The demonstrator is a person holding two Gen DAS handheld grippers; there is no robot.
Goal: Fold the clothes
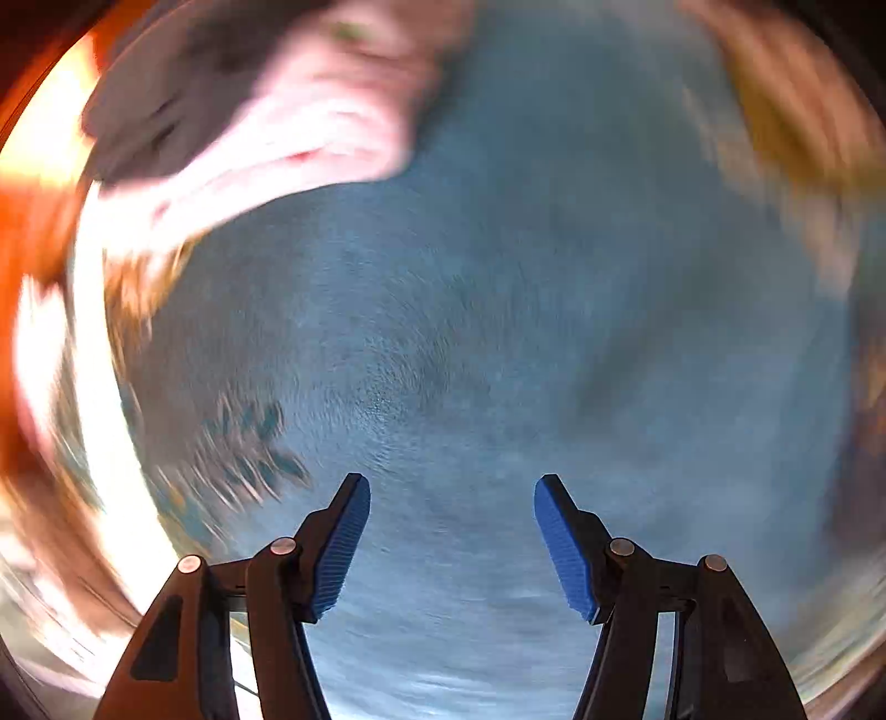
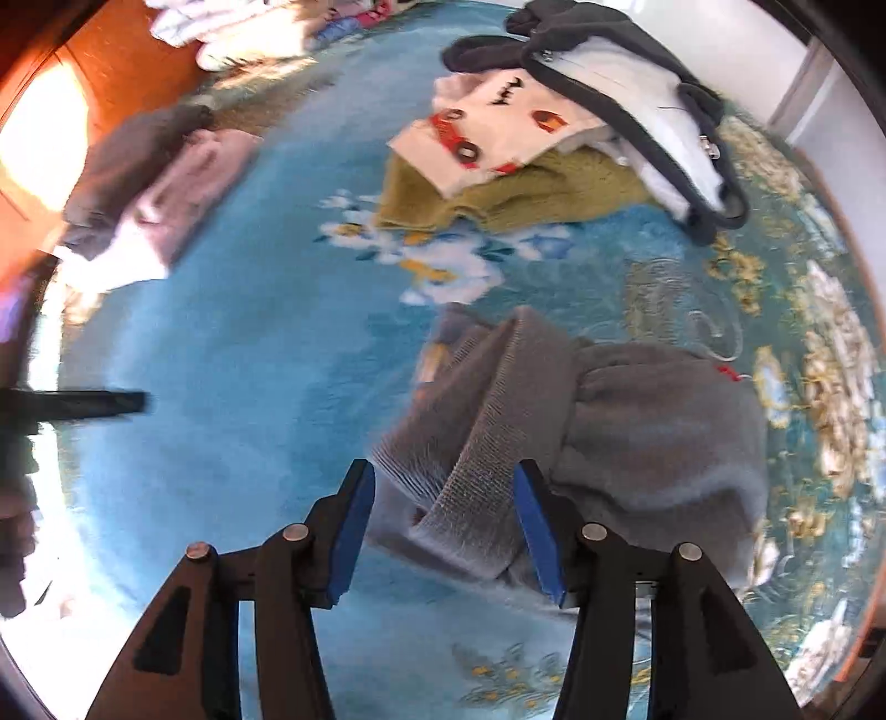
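A grey garment lies crumpled on the blue flowered blanket in the right wrist view. Its ribbed hem runs down between the blue pads of my right gripper, which stands open around it. My left gripper is open above bare blue blanket, with nothing between its fingers; that view is heavily blurred. A dark finger of the left gripper shows at the left edge of the right wrist view.
A folded grey and pink stack lies at the left. At the back sit an olive garment, a white one with red cars and a grey-and-white jacket. More clothes lie by the orange wooden floor.
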